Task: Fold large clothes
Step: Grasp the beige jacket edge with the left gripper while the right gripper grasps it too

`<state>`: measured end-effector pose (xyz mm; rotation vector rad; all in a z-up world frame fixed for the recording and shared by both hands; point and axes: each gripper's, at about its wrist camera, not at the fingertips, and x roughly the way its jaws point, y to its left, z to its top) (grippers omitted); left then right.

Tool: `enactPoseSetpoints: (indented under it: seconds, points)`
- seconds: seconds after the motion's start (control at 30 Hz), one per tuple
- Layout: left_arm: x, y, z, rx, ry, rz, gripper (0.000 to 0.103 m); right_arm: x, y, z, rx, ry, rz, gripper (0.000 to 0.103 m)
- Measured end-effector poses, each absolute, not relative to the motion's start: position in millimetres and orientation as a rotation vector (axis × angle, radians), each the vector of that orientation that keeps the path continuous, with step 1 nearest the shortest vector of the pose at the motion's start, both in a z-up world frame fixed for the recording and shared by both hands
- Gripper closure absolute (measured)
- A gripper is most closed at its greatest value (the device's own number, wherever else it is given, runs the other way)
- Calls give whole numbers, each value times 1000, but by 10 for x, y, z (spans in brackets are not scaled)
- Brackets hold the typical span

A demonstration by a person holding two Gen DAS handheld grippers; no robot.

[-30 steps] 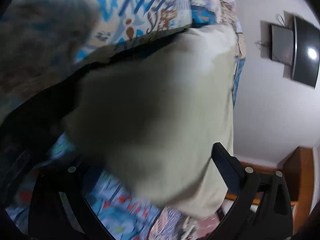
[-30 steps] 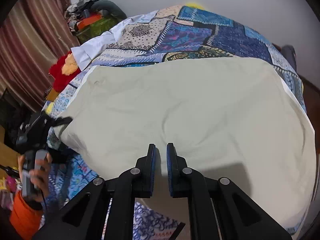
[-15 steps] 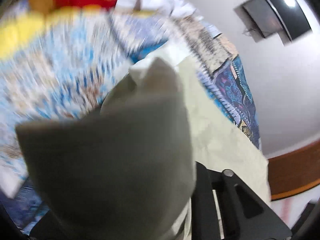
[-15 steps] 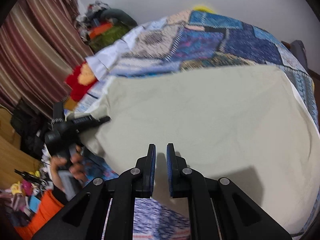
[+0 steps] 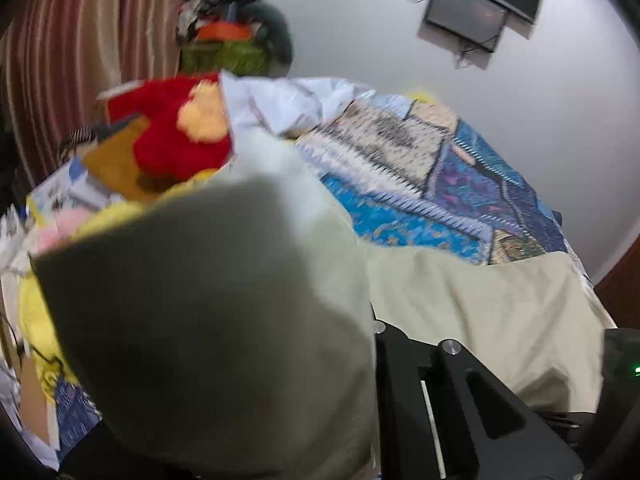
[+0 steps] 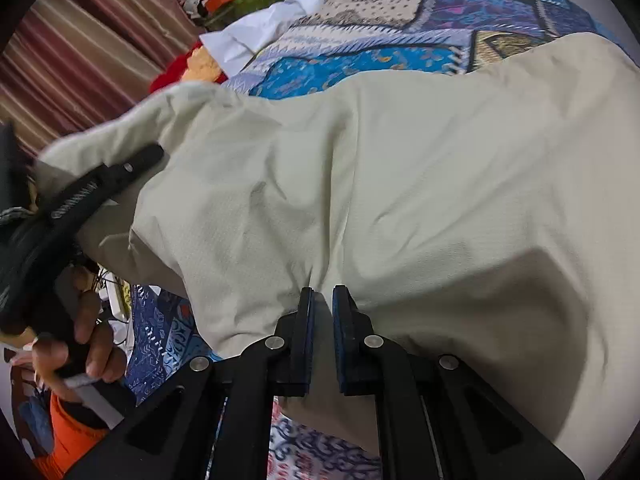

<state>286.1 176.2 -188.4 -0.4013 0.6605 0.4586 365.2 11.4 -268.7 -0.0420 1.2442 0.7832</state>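
A large pale beige cloth (image 6: pixel 400 160) lies spread over the bed. My right gripper (image 6: pixel 320 300) is shut on its near edge, and creases fan out from the fingertips. In the right wrist view my left gripper (image 6: pixel 136 162) is at the far left with the cloth's left corner lifted off the bed. Its jaws are closing with the cloth between them, pinched. In the left wrist view that raised corner (image 5: pixel 224 320) fills the foreground and hides the fingertips; only one black finger (image 5: pixel 400 360) shows.
A blue patchwork bedspread (image 6: pixel 400 52) covers the bed under the cloth. A red and yellow plush toy (image 5: pixel 172 140), a white garment (image 5: pixel 288 104) and a pile of clothes (image 5: pixel 232 40) sit at the far left side. A striped curtain (image 5: pixel 80 40) hangs behind; a screen (image 5: pixel 472 12) is on the wall.
My left gripper went from open around the cloth's corner to pinching it, then rose and rolled, lifting the corner. My right gripper came lower and closer to the cloth, still shut.
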Motion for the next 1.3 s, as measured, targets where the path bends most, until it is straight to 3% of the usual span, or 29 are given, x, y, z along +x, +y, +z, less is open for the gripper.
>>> enactPoseSetpoints:
  seconds: [0.33,0.6,0.8,0.9,1.1,1.3]
  points:
    - [3187,785,-1295,-139,596,265,90,3823,-119,-2701,203,1328,796,98]
    - [3350,-94,-1203,97,581,201,90,3533,-1426,-1946,73,1035,537,97]
    - [3373,-504,-1002,35,575,69,90,3533,-2006,-2592,155,1216,463,97]
    - [3428,-731,-967,-14,612,-9,91,3502,-2049,-2718,200,1200,493,97]
    - [3540,-1250,-1253,23,748,-156,91,3541,-2390,-2753,376,1274,527,97]
    - [3544,-1618,-1941,160,926,-273,91,3204,-2921,-2340,318,1131,413,97]
